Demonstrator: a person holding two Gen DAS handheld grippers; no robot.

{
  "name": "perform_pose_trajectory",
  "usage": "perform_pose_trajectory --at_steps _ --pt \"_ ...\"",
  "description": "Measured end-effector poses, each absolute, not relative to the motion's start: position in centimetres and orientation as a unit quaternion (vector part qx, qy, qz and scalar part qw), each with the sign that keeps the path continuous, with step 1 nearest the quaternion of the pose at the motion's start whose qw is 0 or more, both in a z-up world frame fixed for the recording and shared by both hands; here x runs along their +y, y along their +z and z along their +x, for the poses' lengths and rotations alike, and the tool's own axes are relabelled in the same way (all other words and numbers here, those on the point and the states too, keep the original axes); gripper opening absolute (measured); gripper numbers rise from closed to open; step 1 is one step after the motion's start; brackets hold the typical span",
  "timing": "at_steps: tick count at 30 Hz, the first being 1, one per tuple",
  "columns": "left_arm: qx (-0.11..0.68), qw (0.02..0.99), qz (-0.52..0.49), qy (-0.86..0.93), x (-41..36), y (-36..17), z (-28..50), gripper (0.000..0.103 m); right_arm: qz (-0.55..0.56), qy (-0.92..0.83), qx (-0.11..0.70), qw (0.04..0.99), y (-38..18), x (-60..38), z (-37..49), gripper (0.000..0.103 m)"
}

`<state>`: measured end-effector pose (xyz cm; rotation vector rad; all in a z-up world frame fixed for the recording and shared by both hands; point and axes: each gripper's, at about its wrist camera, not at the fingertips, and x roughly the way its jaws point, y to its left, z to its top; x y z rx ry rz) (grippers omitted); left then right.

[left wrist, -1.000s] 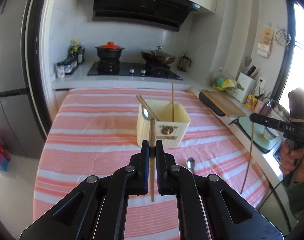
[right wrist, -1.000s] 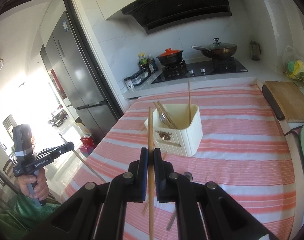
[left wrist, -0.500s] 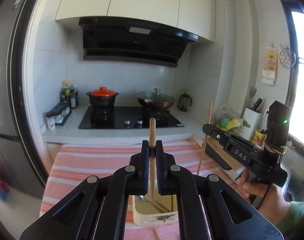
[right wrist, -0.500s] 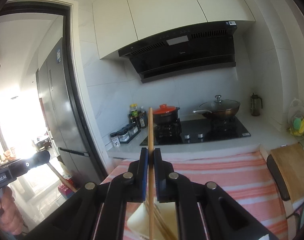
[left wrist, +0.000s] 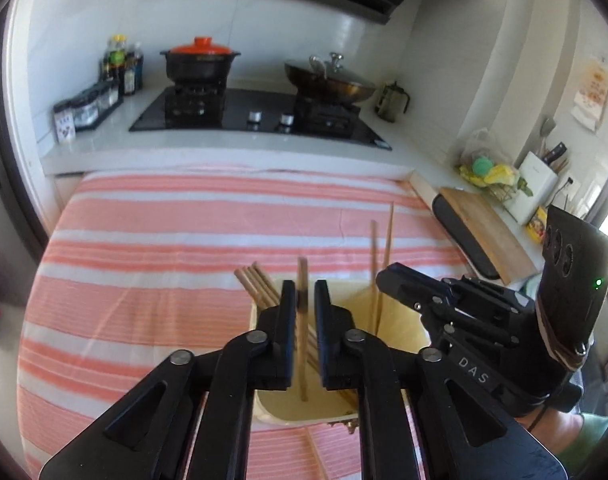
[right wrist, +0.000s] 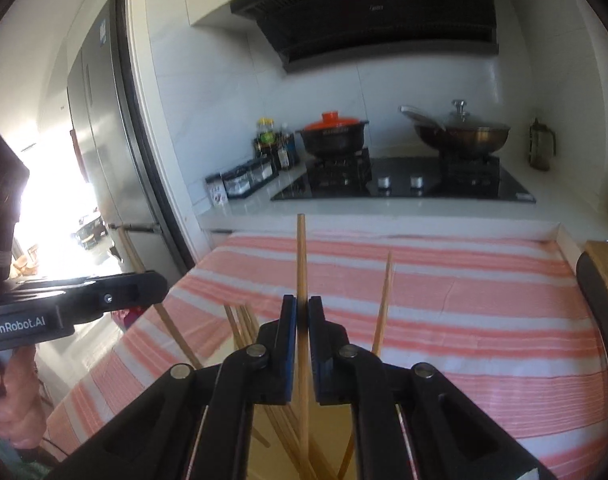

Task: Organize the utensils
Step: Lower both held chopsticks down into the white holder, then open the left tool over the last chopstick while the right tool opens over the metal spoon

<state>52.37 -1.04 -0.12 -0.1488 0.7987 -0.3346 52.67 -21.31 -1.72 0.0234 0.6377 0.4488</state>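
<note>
The left tongs (left wrist: pixel 304 294) hang over the cream utensil holder (left wrist: pixel 404 322), their jaws opening, with one blurred wooden chopstick (left wrist: pixel 302 320) loose in the gap between them, its lower end down inside the holder. The right tongs (right wrist: pixel 302 312) are pressed together on a second chopstick (right wrist: pixel 301 264), which stands nearly upright through the jaws and runs down towards the holder's mouth (right wrist: pixel 271 452) below.

Counted in the left wrist view: two tongs, one holder, and a bundle of about three chopsticks (left wrist: pixel 257 284) leaning over the holder's left rim. Two thin sticks (left wrist: pixel 388 236) rise at its right side; which of them is the one the right tongs pinch I cannot tell. One more stick (left wrist: pixel 316 456) lies on the striped cloth of the table (left wrist: pixel 151 248) just in front of the holder.

Farther back, on the hob (left wrist: pixel 259 114), stand two pots: one with an orange lid (left wrist: pixel 199 60) and one wok with a glass lid (left wrist: pixel 330 80).

A second ago both tongs were held back from the holder, each clamped on its chopstick. Now both are right above it, and the left pair is letting go while the right pair stays closed.
</note>
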Motion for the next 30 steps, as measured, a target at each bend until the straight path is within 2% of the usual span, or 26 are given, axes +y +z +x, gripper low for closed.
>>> perform_pose_trajectory --at_steps 2,5,6,7,9,10,14,18,21,25,30 --pt "0.401 0.901 -0.082 -0.144 -0.1 -0.5 51.8 0.045 -0.008 0.204 0.346 0.916 -2.0 -21.2 52.6 0.021" --pt "0.407 0.899 -0.067 -0.144 1.9 0.1 48.8 0.049 -0.003 0.207 0.335 0.919 0.3 -22.8 49.6 0.029" --pt "0.410 0.900 -0.048 -0.142 2.5 0.4 47.2 0.053 -0.011 0.200 0.328 0.923 1.1 -23.5 48.2 0.037" --pt "0.412 0.900 -0.022 -0.137 2.9 0.5 45.5 0.056 -0.019 0.195 0.321 0.926 1.9 -24.3 46.3 0.041" --pt "0.417 0.900 0.029 -0.127 3.7 0.4 41.8 0.069 -0.040 0.192 0.320 0.927 2.6 -25.9 42.8 0.048" --pt "0.420 0.897 0.050 -0.126 4.0 0.1 39.8 0.070 -0.051 0.190 0.322 0.926 2.4 -26.8 40.9 0.053" --pt "0.442 0.884 0.063 -0.142 5.1 -3.5 32.3 0.078 -0.072 0.158 0.346 0.922 -2.0 -30.1 33.9 0.054" --pt "0.459 0.878 0.047 -0.130 4.3 -8.6 25.9 0.079 -0.019 0.118 0.390 0.913 -9.8 -32.0 26.5 0.054" --pt "0.463 0.875 0.021 -0.137 2.8 -10.8 23.0 0.079 0.011 0.095 0.391 0.915 -13.5 -31.6 21.5 0.054" --pt "0.455 0.875 -0.008 -0.167 -0.1 -11.3 23.5 0.079 0.035 0.098 0.384 0.917 -14.8 -30.1 18.2 0.054" --pt "0.456 0.878 -0.013 -0.147 -3.0 -12.3 28.1 0.079 0.006 0.109 0.383 0.917 -14.3 -28.6 18.9 0.054"
